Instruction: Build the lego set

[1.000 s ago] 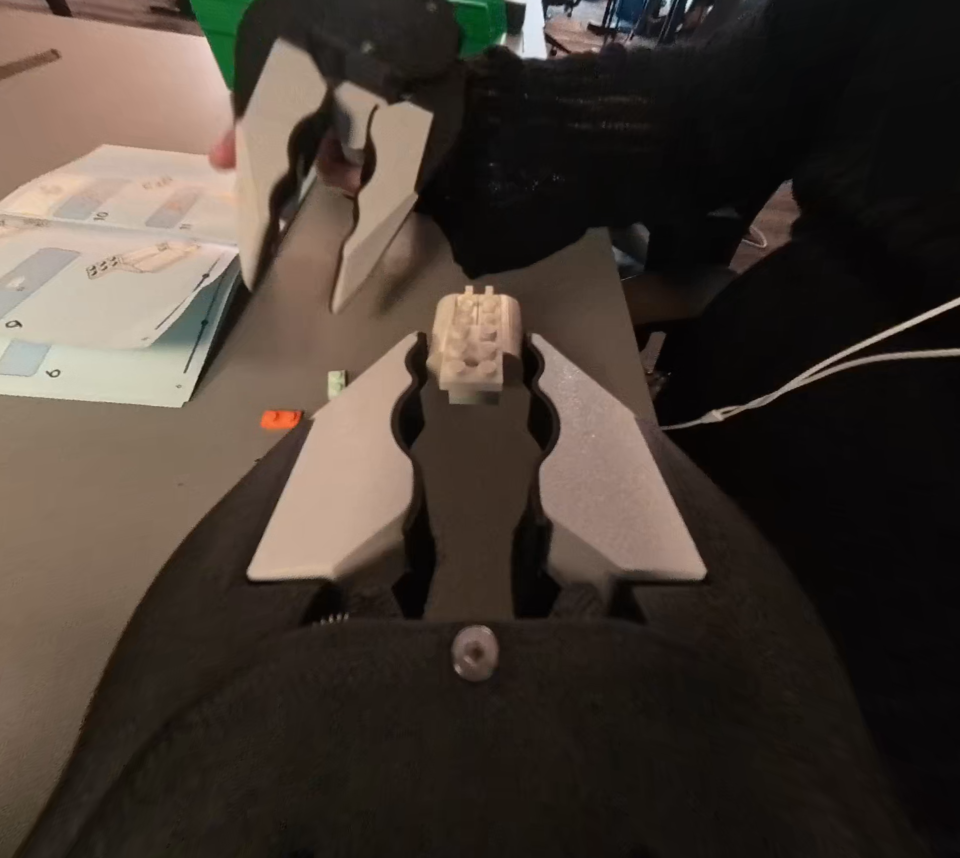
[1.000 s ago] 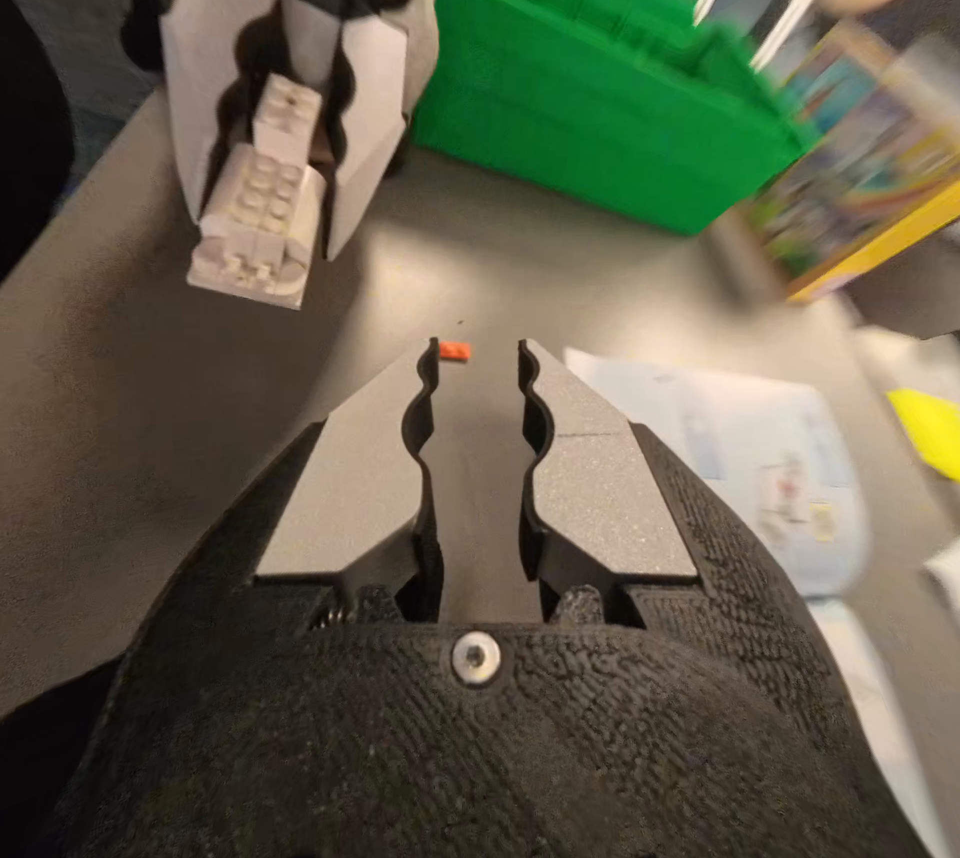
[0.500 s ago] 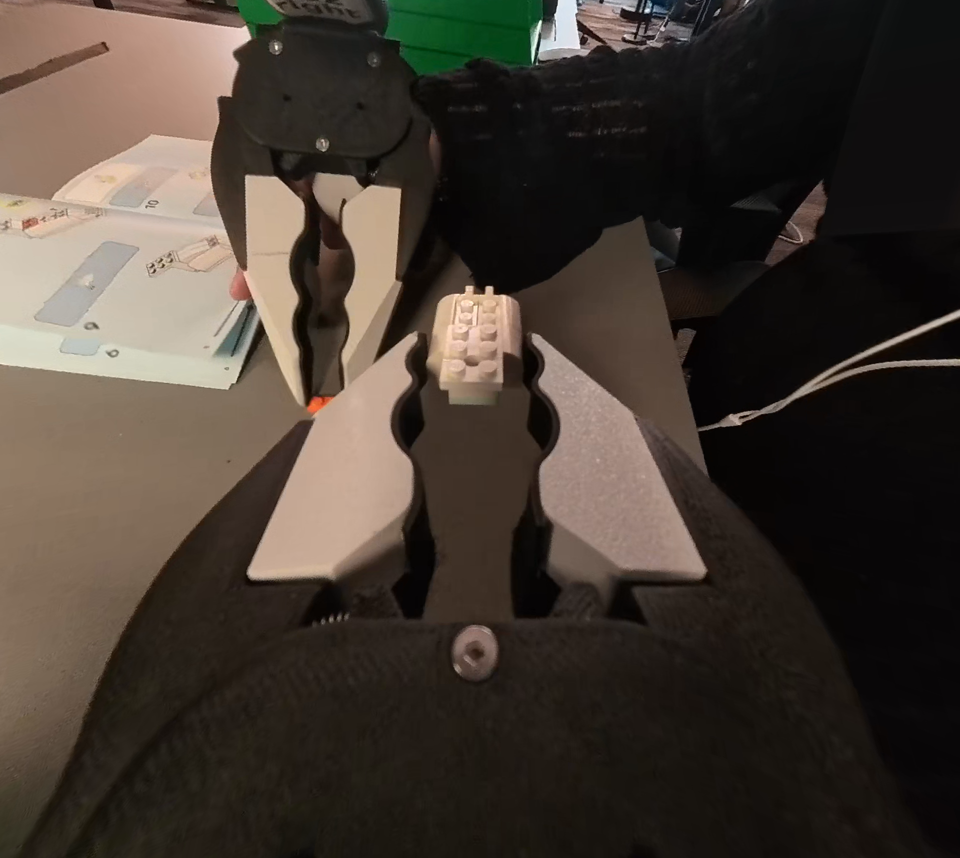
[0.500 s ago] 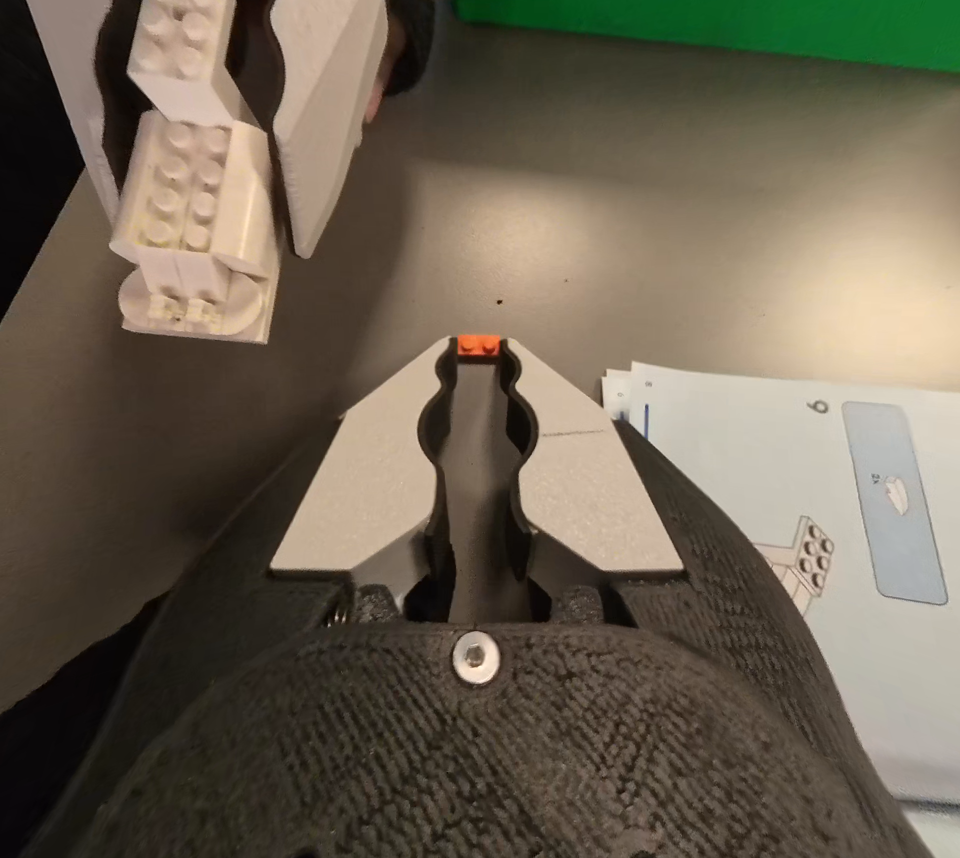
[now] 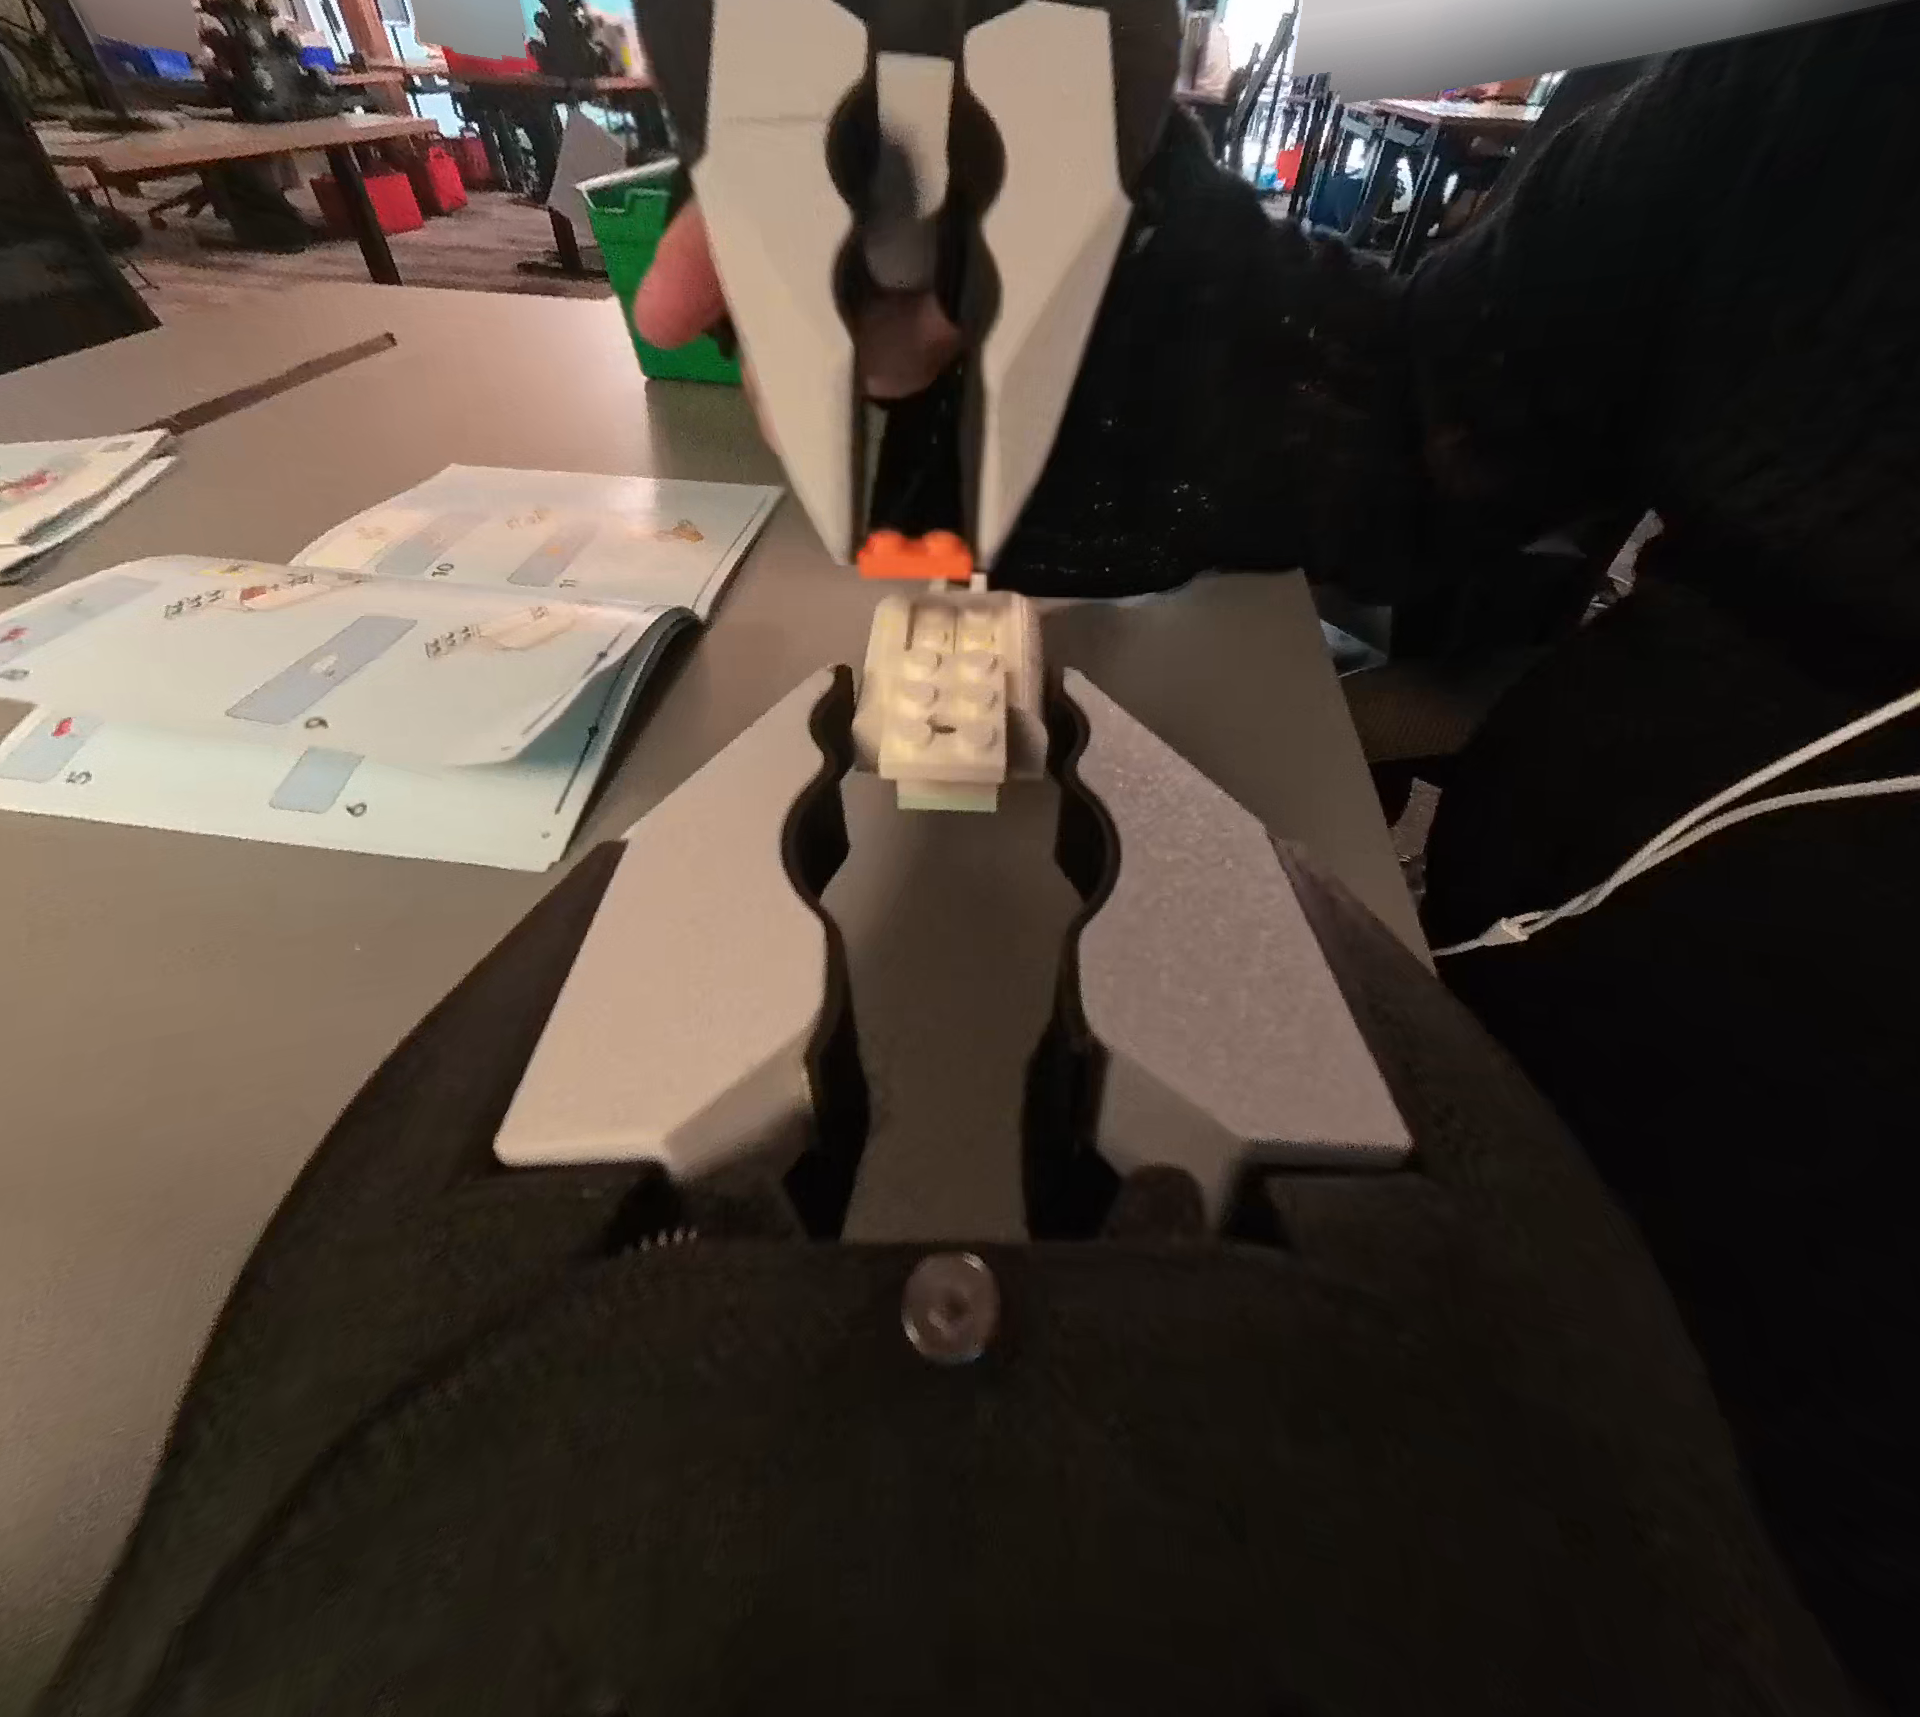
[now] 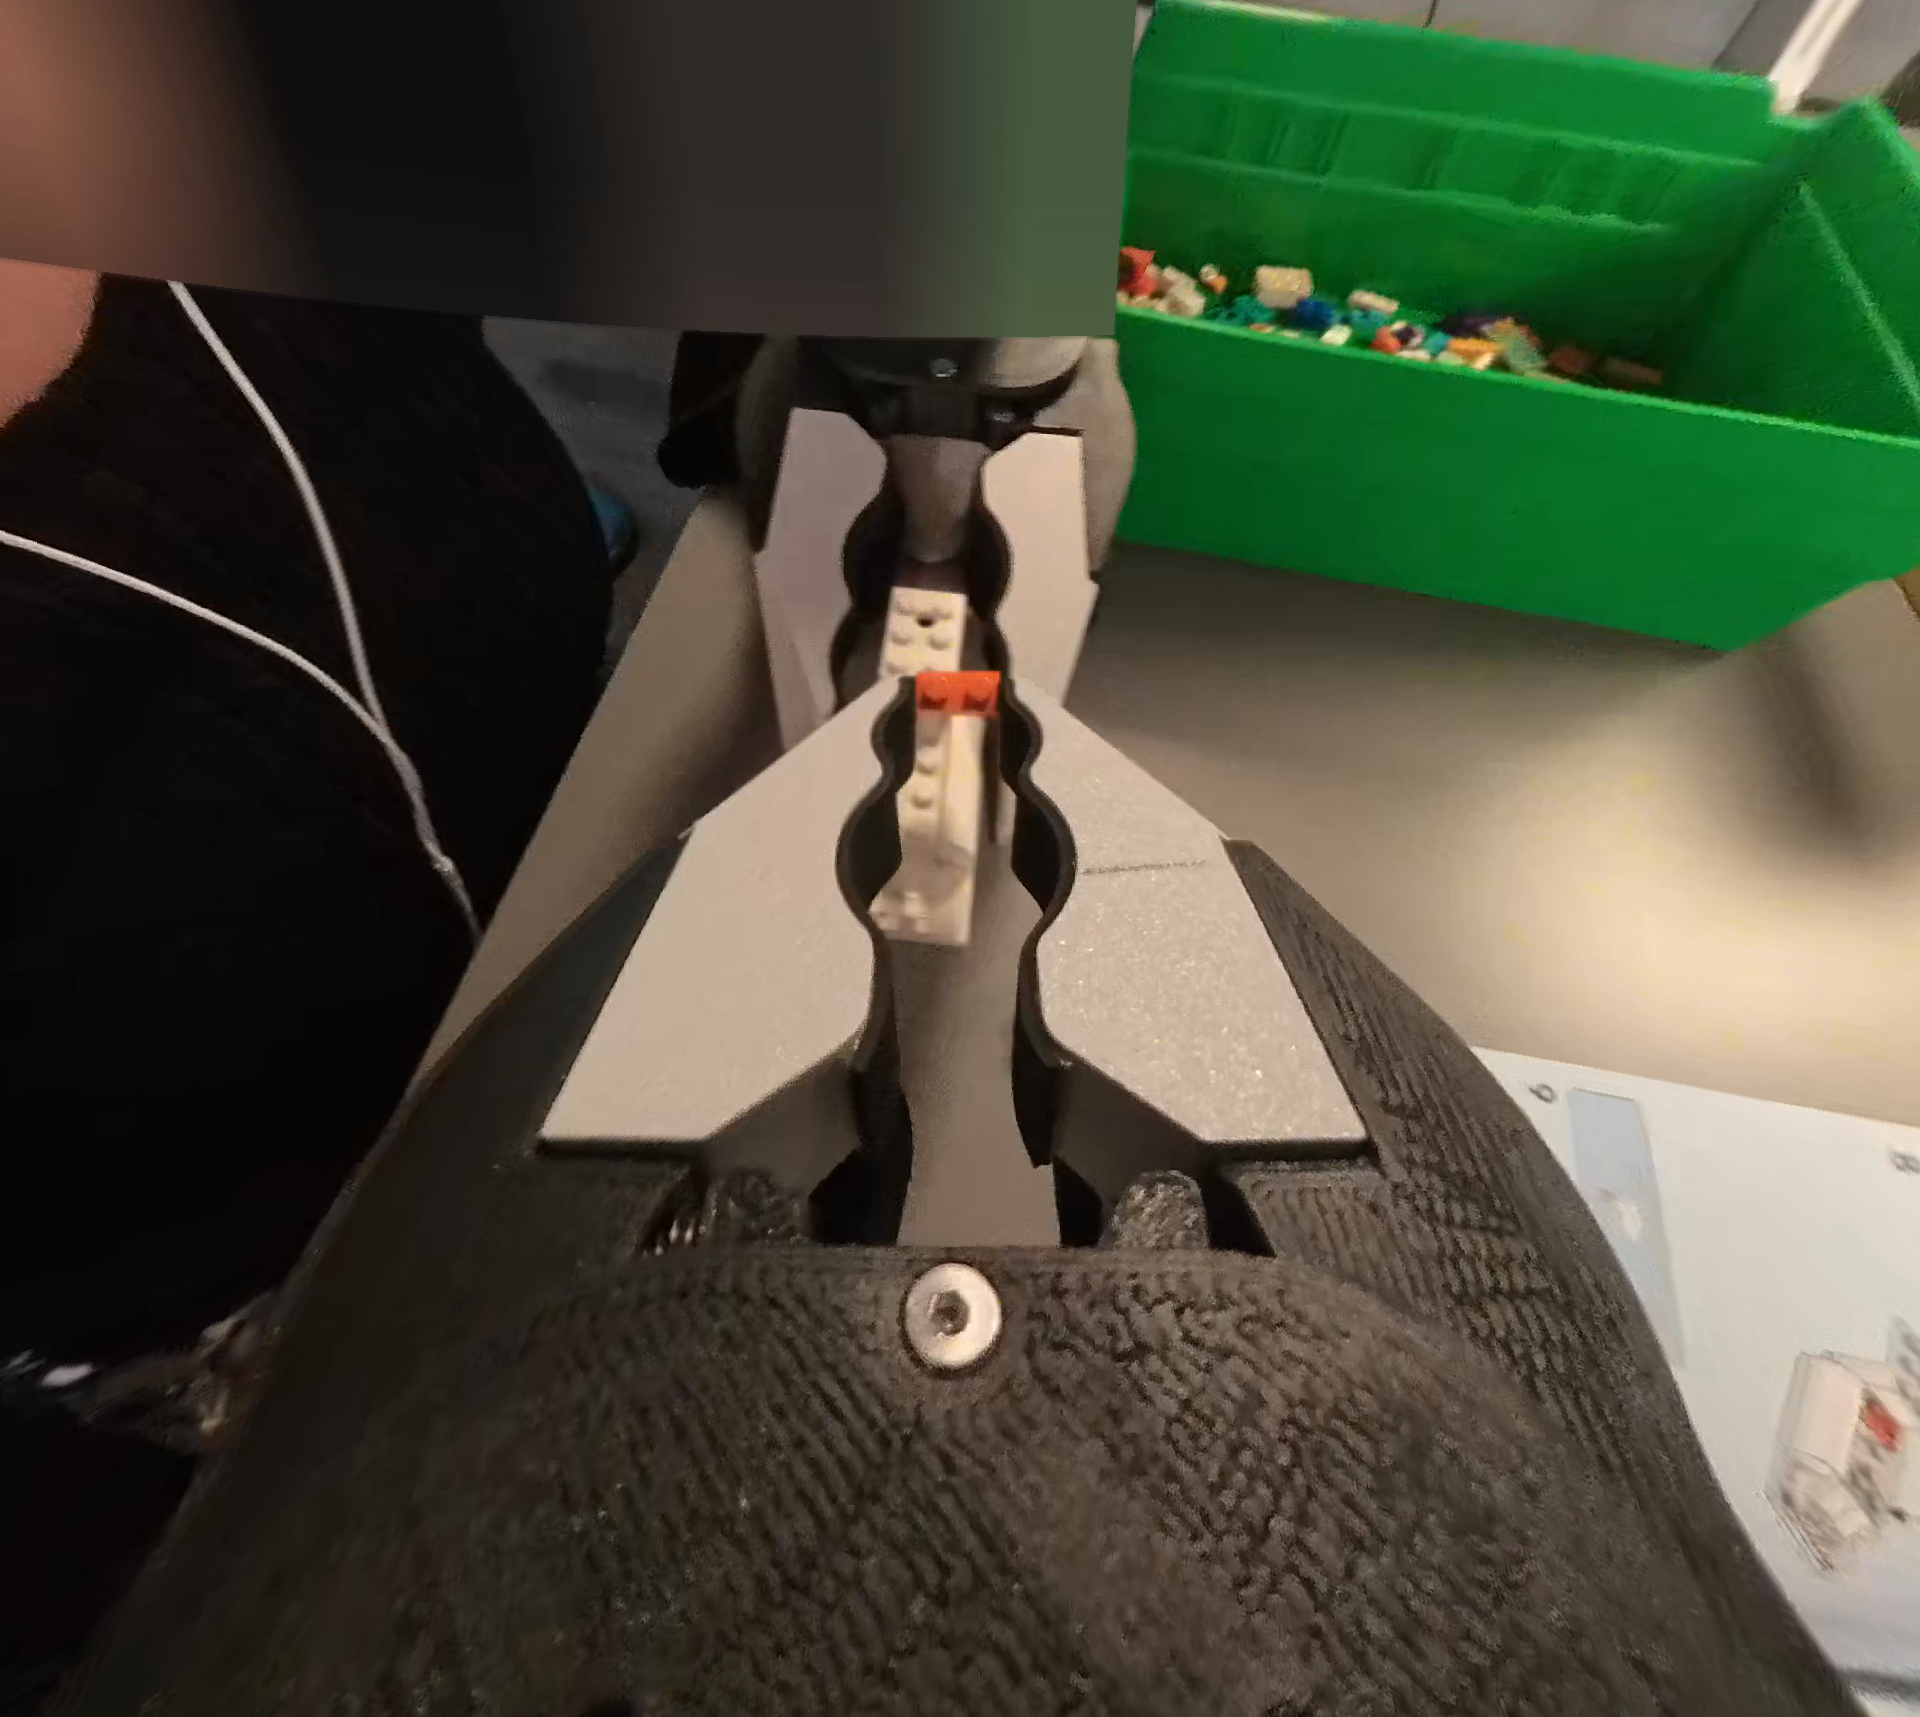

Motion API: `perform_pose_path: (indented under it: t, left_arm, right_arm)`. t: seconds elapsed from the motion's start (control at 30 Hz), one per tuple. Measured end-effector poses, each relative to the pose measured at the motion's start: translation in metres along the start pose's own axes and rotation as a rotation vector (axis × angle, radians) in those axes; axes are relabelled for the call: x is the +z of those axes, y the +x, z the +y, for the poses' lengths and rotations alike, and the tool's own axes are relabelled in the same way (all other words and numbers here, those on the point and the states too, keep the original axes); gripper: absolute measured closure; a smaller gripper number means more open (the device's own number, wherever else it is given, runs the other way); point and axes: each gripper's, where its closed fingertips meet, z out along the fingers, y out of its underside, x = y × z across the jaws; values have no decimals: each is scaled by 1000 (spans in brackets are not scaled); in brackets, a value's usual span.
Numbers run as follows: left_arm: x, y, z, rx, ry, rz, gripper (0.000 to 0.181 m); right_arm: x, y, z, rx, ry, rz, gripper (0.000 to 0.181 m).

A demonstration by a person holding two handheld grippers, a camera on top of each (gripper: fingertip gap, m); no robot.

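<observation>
My left gripper (image 5: 948, 688) is shut on a white lego assembly (image 5: 940, 701) and holds it above the table with its studs up. My right gripper (image 5: 914, 543) faces it, shut on a small orange plate (image 5: 909, 558) at its fingertips. The plate hangs just above the far end of the assembly, almost touching. In the right wrist view the orange plate (image 6: 958, 693) sits between my right gripper's (image 6: 956, 685) tips. The white assembly (image 6: 935, 836) shows behind it, with the left gripper's fingers (image 6: 1039, 545) around it.
A green bin (image 6: 1455, 504) with several loose coloured bricks stands on the grey table (image 6: 1351, 784); it also shows in the left wrist view (image 5: 644, 233). An open instruction booklet (image 5: 364, 659) lies to the left. A person in black sits at the table's edge (image 5: 1340, 659). There is about 4 cm between the tips of the two grippers.
My right gripper went down to the orange plate on the table, shut on it, lifted it and brought it to the far end of the white assembly. The left gripper kept its hold.
</observation>
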Motion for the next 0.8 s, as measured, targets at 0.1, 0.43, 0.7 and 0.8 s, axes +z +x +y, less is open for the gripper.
perform_pose_path:
  t: [0.1,0.43,0.7,0.8]
  left_arm:
    - [0,1,0,19,2,-6,146]
    - [0,0,1,34,-8,-14,146]
    - [1,0,1,35,-12,-13,146]
    - [1,0,1,30,-11,-12,146]
  right_arm:
    - [9,-8,6,14,-92,-15,168]
    - [15,-8,15,53,-196,15,167]
    - [16,-8,16,70,-205,41,165]
    - [16,-7,15,65,-199,60,159]
